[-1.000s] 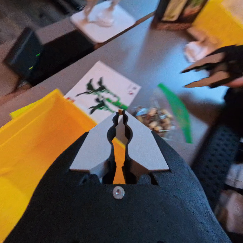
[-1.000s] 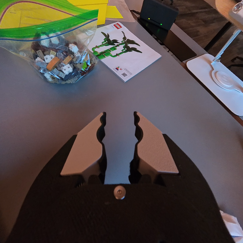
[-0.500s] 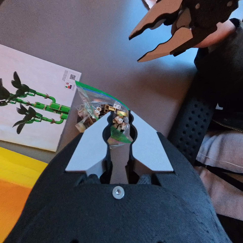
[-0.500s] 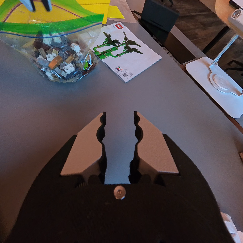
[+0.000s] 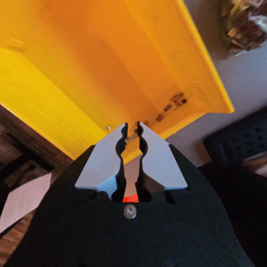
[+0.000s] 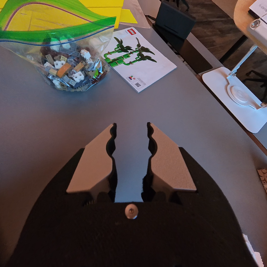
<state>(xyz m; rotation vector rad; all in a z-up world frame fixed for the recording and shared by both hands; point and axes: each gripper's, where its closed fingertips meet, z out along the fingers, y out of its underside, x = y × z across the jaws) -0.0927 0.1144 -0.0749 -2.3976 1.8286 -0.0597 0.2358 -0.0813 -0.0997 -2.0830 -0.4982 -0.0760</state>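
My grippers over tray and bench

My left gripper (image 5: 132,124), narrowly parted and holding nothing, points into the yellow tray (image 5: 101,65); my right gripper (image 6: 130,125) gapes wide, with the brick bag (image 6: 67,63) at upper left.

Left claw (image 5: 132,124) over yellow tray (image 5: 101,57), right claw (image 6: 131,125) over grey table (image 6: 159,109)

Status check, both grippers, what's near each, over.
Left gripper slightly open, empty, over yellow tray holding loose bricks. Right gripper open, empty, above grey table, short of brick bag.
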